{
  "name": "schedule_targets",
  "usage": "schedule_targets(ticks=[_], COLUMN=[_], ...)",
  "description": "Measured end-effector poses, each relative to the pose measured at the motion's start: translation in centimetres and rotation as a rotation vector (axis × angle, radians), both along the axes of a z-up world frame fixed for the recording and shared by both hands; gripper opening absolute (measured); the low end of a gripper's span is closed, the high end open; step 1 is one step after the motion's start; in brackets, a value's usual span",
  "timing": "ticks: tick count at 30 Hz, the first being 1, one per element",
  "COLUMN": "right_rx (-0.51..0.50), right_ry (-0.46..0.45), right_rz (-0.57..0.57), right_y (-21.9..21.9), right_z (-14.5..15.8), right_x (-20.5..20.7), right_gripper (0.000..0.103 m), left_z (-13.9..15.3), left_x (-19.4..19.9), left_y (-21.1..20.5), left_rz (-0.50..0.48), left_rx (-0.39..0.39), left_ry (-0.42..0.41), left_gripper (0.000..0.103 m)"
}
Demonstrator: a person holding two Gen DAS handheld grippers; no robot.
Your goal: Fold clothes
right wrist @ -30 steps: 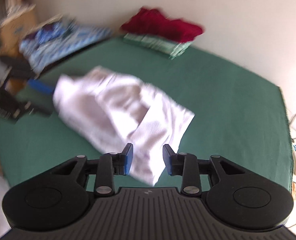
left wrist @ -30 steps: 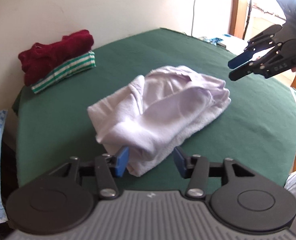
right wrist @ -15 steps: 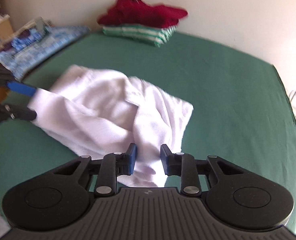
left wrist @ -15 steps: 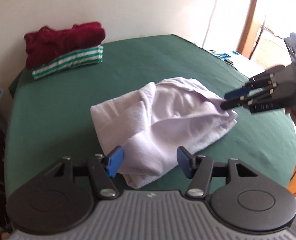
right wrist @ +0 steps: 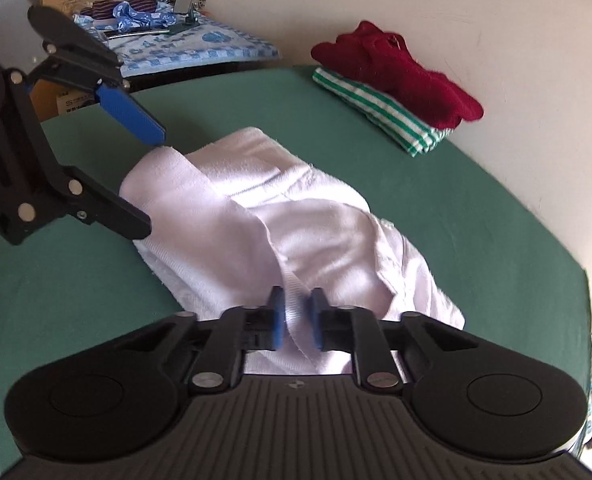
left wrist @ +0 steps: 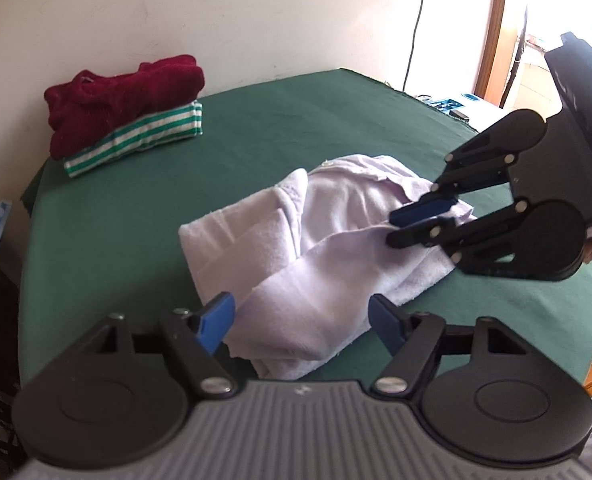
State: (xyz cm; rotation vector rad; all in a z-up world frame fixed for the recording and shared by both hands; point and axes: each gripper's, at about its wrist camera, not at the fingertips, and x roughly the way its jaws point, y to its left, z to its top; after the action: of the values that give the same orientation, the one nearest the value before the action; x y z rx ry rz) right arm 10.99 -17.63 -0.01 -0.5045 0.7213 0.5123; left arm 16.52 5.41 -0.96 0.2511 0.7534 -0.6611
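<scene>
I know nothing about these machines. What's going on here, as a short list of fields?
Surface: green table
Item being worked: pale lilac garment, crumpled, partly folded
Right tool: shut on a fold of the garment
Left tool: open, fingers either side of the garment's near edge
Already folded: red sweater stacked on green striped shirt, by the wall
Off the table: blue patterned cloth
</scene>
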Motion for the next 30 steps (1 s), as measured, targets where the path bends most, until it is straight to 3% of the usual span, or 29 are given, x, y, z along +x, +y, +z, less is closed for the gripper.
schedule_targets(ticks=[4,9,11,13,15,19,22,27,30], right_rx=[-0.007,-0.093,-0.102,-0.102,-0.128,-0.086,-0.101,-0.12,-0.145], right_ry=[0.07,0.022,0.013,-0.011,-0.064,-0.104,-0.15,-0.233,-0.255], right_rz=[0.078,0.037,0.021,0.01,-0.001,-0.12,-0.193,-0.193,-0.211], right_y=[-1.1,-1.6,-1.9,-2.3,-2.4,-3.8,-3.9,-3.7,-3.7], right_z=[1.2,0.5,0.2,0.1,0.0,-0.1,-0.9,-1.0,-1.2], right_x=[-1.4,-2.0,-2.2,-2.6,-3.5,-4.1,-3.7,-4.1,-3.7], right_gripper=[0.011,0.011,0.016,0.038,0.044,0.034,0.031,0.031,0.031], left_z=[-0.2,-0.5,-0.6,-0.9,-1.2,-1.7,-1.9,-1.8,-2.0], left_x=[-0.5,-0.1,0.4,0.7,1.0,0.9,0.6,0.1,0.4], left_y=[0.0,-0.5,-0.9,-1.1,-1.2,-0.9,-1.4,-2.3,-2.2], left_rz=[-0.025,-0.009,0.004,0.015,0.029,0.057,0.06,0.035,0.062], left_rx=[0.012,0.032,0.04,0.052,0.06,0.036,0.055,0.106,0.103], left_ry=[0.004,-0.011,-0.014,-0.016,-0.014,0.009,-0.005,-0.055,-0.041], left_gripper=[0.067,0.064,0.063,0.064,0.063,0.06,0.058,0.059,0.06])
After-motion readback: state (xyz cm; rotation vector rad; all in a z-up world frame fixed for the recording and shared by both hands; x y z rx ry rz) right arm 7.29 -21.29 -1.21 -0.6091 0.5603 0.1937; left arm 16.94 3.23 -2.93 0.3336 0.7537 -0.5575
